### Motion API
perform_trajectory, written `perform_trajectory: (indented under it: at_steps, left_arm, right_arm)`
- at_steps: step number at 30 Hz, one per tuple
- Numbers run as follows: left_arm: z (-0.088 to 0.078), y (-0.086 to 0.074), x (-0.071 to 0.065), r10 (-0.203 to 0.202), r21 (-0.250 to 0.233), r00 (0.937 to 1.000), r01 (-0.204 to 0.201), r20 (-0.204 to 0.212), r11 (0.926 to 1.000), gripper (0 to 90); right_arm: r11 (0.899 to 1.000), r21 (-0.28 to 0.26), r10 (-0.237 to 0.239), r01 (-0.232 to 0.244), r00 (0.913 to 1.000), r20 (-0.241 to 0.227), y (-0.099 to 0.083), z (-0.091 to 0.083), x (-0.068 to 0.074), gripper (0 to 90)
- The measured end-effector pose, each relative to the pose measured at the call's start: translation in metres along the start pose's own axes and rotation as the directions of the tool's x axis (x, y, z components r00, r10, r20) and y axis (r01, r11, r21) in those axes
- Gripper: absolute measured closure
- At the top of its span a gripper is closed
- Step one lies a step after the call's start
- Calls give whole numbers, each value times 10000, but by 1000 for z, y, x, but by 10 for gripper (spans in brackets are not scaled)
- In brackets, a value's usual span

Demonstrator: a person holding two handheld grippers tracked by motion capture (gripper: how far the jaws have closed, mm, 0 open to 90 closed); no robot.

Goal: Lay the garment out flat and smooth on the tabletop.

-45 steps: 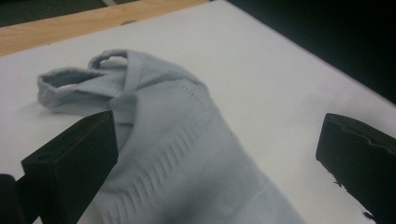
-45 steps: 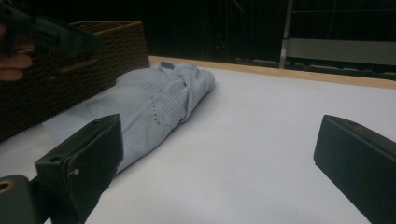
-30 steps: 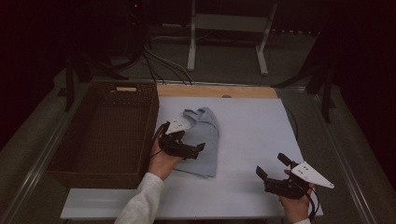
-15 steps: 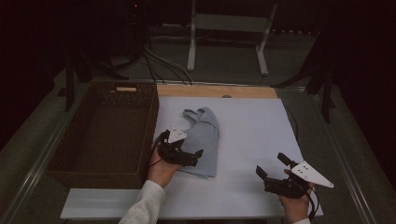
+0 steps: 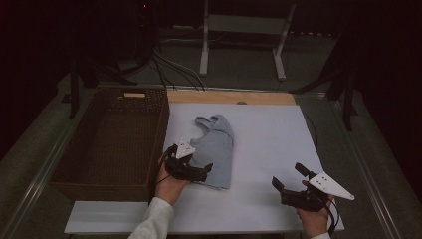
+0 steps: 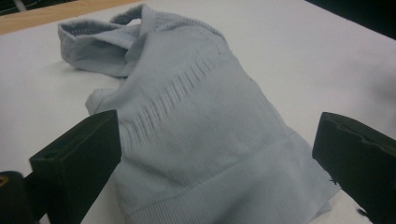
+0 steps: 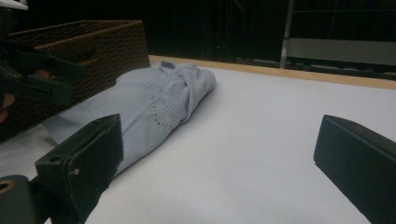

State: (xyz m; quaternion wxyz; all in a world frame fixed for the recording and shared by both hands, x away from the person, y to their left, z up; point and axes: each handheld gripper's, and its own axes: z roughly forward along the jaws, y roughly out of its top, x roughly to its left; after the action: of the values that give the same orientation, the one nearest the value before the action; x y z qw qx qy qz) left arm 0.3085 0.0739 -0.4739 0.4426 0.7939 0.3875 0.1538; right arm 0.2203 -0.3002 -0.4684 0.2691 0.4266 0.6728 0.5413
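A: How are the left tongs [image 5: 201,172] set?

B: They are held wide open and nothing is gripped. The near hem of the garment [image 5: 215,149] is seen between the jaws in the left gripper view, and the tongs are placed at its near left corner.

A: And the right tongs [image 5: 290,180]?

B: They are spread wide too, with nothing held, well apart from the garment, near the worktop's [image 5: 268,134] front right corner.

A: Where is the garment laid?

B: It is laid flat left of the worktop's middle, lengthwise front to back, its folded end pointed toward the far edge. The basket [image 5: 112,139] is set just beside its left side. Bare worktop is left open to its right and beyond it.
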Motion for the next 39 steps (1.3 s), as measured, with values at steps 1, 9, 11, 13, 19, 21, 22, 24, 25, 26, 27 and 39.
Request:
perform_trajectory:
  at_steps: [1,9,11,13,19,21,22,24,25,26,27,39]
  left_arm:
    - [0,-1,0,-14,9,10000,14,-27,10000,22]
    - [5,-10,0,-52,162,9994,57,-342,9999,21]
    - [5,-11,0,-64,241,9981,79,-617,9997,22]
    - [5,-12,0,-270,387,9970,298,-731,9988,35]
    - [7,-18,3,-716,807,9944,779,-776,9937,48]
    - [9,-20,3,-802,1071,9936,885,-793,9903,39]
    - [9,-21,3,-807,1113,9935,893,-802,9898,35]
    - [10,-23,3,-878,1153,9925,973,-849,9886,37]
    - [9,-23,4,-877,1171,9922,978,-882,9883,37]
    - [9,-24,3,-857,1194,9921,965,-920,9882,38]
    - [10,-24,3,-828,1230,9915,950,-1003,9878,43]
    - [13,-28,4,-954,1584,9893,1122,-1101,9810,133]
  right_arm:
    - [10000,8,18,-18,10000,-6,0,0,0,19]
    - [10000,-8,10,-10,10000,28,0,-1,0,19]
    - [10000,-6,-6,6,10000,16,0,-1,0,19]
    - [10000,-16,8,-8,10000,1,0,-1,0,19]
    - [10000,-4,-30,30,10000,-41,0,0,0,19]
    - [10000,6,-10,10,10000,-31,0,0,0,19]
    - [10000,7,-1,1,10000,-24,0,0,0,19]
    - [10000,-7,9,-9,10000,-32,0,-1,0,19]
    - [10000,-15,-17,17,10000,-29,0,-1,0,19]
    - [10000,-13,-18,18,10000,-32,0,-1,0,19]
    - [10000,0,-2,2,10000,-39,0,0,0,19]
    - [10000,-27,-3,3,10000,-50,0,0,0,19]
